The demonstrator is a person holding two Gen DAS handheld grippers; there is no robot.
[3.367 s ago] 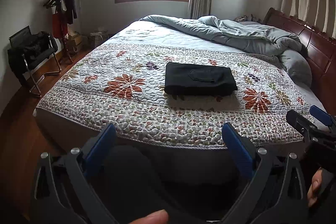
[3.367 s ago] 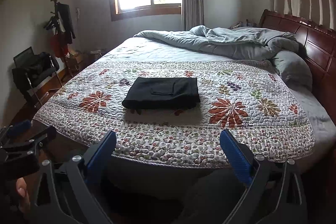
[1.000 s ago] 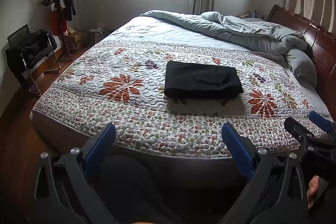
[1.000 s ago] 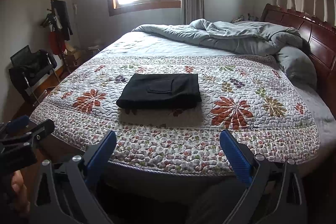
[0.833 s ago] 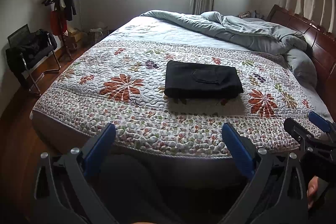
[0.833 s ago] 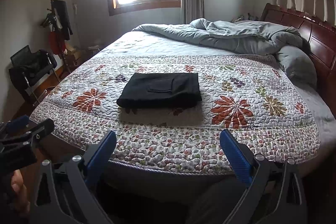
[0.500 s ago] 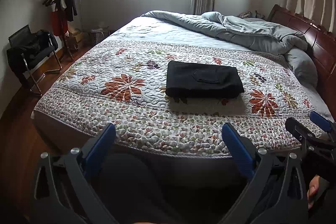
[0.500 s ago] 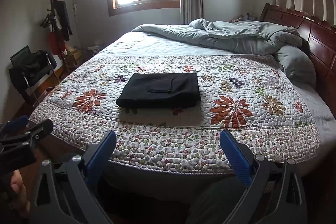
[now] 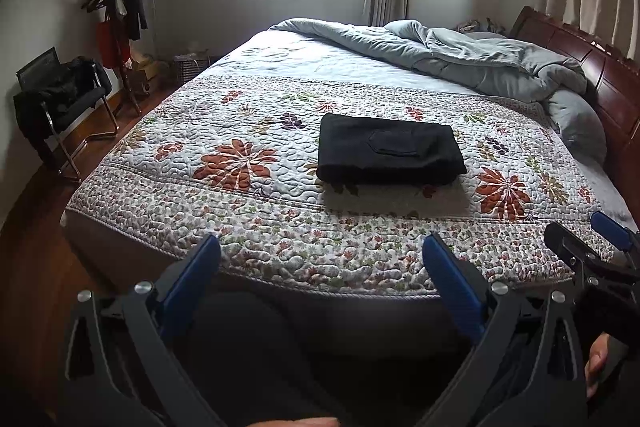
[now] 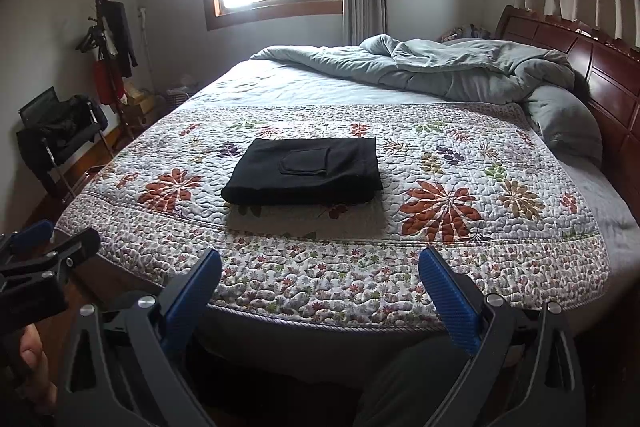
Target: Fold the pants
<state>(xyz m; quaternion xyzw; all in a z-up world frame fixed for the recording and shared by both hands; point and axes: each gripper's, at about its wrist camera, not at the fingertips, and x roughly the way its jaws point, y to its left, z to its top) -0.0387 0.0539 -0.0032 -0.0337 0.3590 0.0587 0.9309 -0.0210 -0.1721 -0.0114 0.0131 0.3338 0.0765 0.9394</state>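
Black pants (image 9: 388, 149) lie folded into a neat rectangle on the flowered quilt (image 9: 240, 195), pocket side up; they also show in the right wrist view (image 10: 306, 171). My left gripper (image 9: 320, 259) is open and empty, held back off the near edge of the bed. My right gripper (image 10: 320, 273) is open and empty, beside it and equally far back. Each gripper shows at the edge of the other's view: the right one (image 9: 588, 239) and the left one (image 10: 52, 239).
A rumpled grey duvet (image 9: 460, 55) and pillow (image 9: 576, 127) lie at the head of the bed by the wooden headboard (image 9: 600, 75). A black chair (image 9: 60, 103) and a coat stand (image 9: 116, 11) are at the left on the wooden floor.
Both grippers have risen and tilted slightly, so the bed sits a little lower in view. The pants have not moved. Both grippers stay open.
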